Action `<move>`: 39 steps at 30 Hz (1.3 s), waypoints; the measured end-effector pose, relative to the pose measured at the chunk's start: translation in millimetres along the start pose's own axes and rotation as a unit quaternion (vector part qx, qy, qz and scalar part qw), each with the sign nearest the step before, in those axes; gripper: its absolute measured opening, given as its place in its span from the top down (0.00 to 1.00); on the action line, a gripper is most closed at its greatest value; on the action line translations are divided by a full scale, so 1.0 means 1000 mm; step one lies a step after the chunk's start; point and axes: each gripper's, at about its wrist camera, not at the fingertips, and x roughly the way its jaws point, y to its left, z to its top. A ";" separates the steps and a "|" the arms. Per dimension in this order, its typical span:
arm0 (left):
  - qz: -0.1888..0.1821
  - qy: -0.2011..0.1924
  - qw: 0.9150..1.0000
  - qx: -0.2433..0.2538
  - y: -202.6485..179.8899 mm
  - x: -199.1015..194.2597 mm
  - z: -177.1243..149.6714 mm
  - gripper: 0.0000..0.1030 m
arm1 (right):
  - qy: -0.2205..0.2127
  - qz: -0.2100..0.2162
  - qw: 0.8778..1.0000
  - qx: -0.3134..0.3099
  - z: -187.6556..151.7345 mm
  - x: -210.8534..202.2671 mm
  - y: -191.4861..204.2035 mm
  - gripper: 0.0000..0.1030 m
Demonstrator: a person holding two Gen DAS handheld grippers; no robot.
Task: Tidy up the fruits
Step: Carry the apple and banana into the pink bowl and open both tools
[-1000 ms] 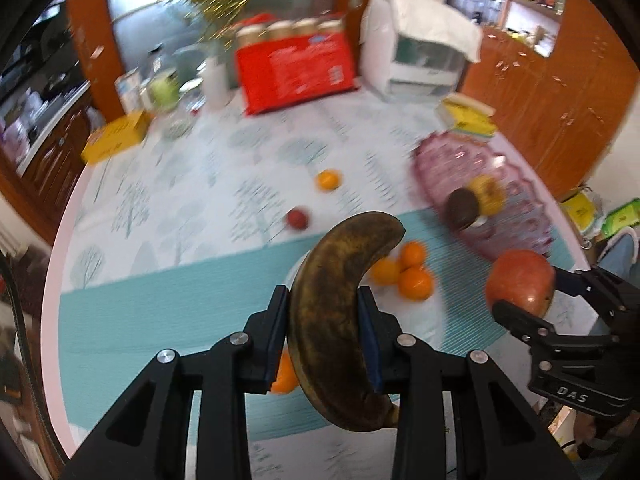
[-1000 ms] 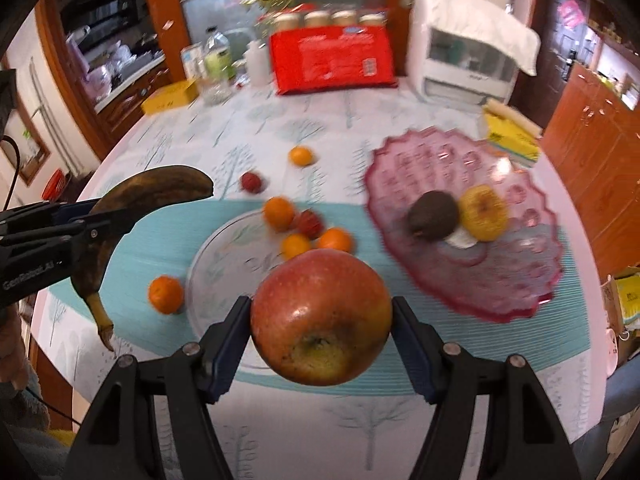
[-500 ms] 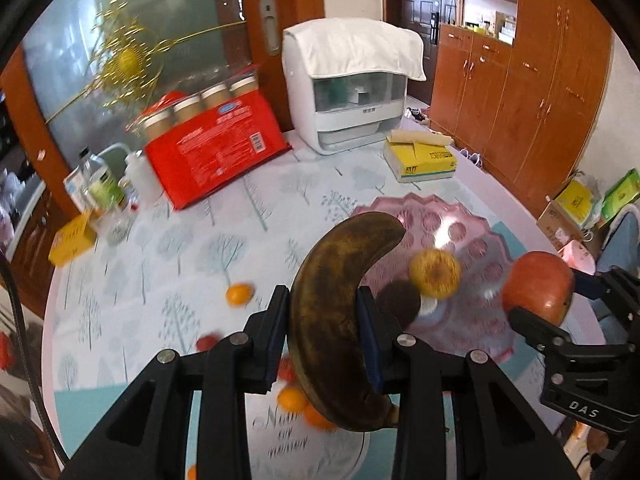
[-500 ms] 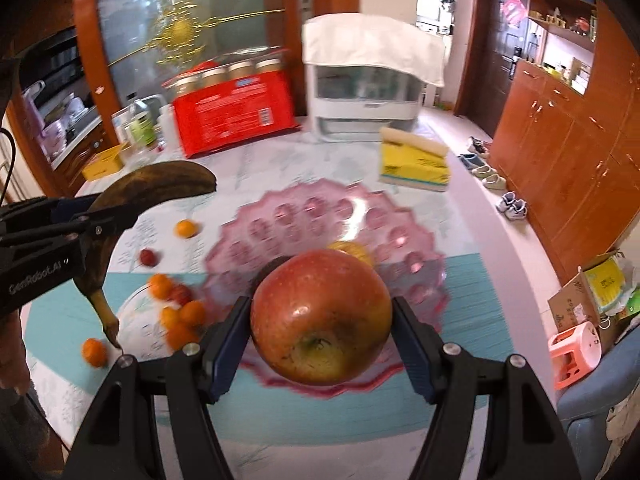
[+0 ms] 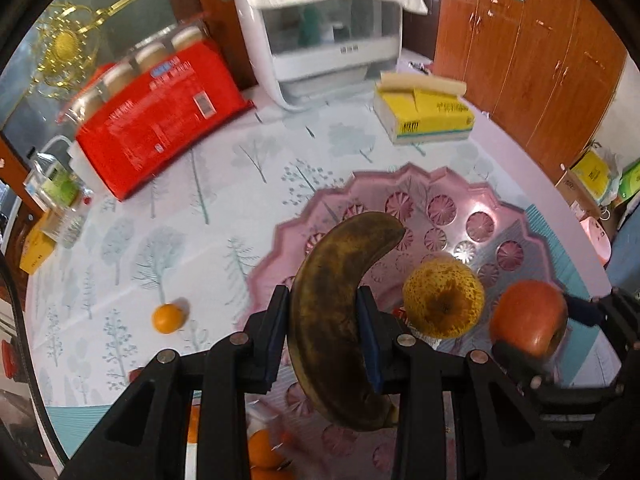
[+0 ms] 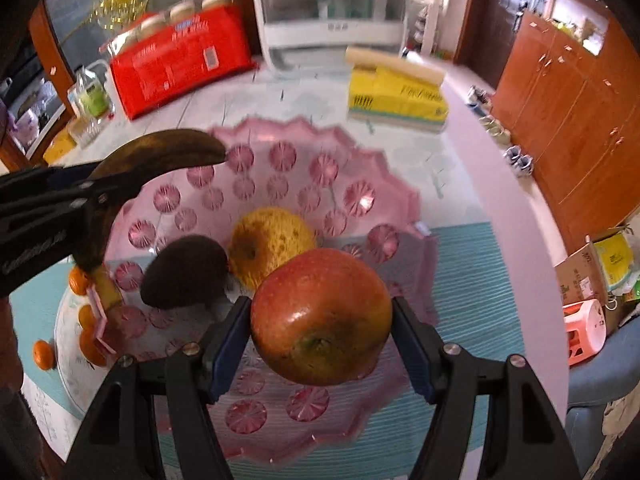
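Left gripper (image 5: 324, 334): jaws clamp banana (image 5: 340, 312). Right gripper (image 6: 320, 336): jaws clamp apple (image 6: 320, 316). Both now carried from the clear plate to above pink dish (image 6: 384, 200); release pending, pear (image 6: 272, 244) at 12 o'clock.

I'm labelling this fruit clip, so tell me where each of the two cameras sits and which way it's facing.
Left wrist view: on the left claw, looking steeply down along its fingers at the overripe banana it clamps, over the pink dish; the right claw with the apple shows at the right edge.
Right wrist view: on the right claw, looking steeply down at the red apple it grips above the dish; the left claw enters from the left.
Shared: dish, banana, apple, yellow pear, red pack, white appliance.
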 end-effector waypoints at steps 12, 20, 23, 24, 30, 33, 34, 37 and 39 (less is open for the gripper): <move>0.009 0.040 0.999 0.008 -0.014 0.042 0.002 0.68 | 0.016 0.033 0.999 -0.011 -0.002 0.024 -0.005 0.32; 0.029 0.021 0.999 0.021 -0.020 0.034 0.001 0.30 | 0.013 0.024 0.999 -0.028 -0.005 0.029 0.005 0.32; 0.032 0.015 0.999 0.024 -0.023 0.027 0.000 0.22 | 0.012 0.029 0.999 -0.024 -0.005 0.027 0.005 0.32; 0.032 0.013 0.999 0.025 -0.023 0.025 0.000 0.22 | 0.011 0.030 0.999 -0.023 -0.005 0.026 0.005 0.32; 0.030 0.012 0.999 0.010 -0.020 0.008 -0.005 0.22 | -0.003 0.022 1.000 -0.019 -0.008 0.013 0.006 0.32; 0.037 0.010 0.999 0.000 -0.017 -0.004 -0.011 0.22 | -0.010 0.020 1.000 -0.013 -0.010 0.005 0.004 0.32; 0.040 0.009 0.999 -0.002 -0.016 -0.009 -0.014 0.22 | -0.013 0.019 1.000 -0.009 -0.010 0.002 0.003 0.32; 0.043 0.004 0.999 -0.008 -0.013 -0.024 -0.024 0.22 | -0.019 0.020 1.000 -0.001 -0.012 -0.006 0.001 0.32; 0.050 0.000 0.999 -0.010 -0.011 -0.034 -0.031 0.22 | -0.022 0.018 1.000 0.002 -0.014 -0.011 0.001 0.32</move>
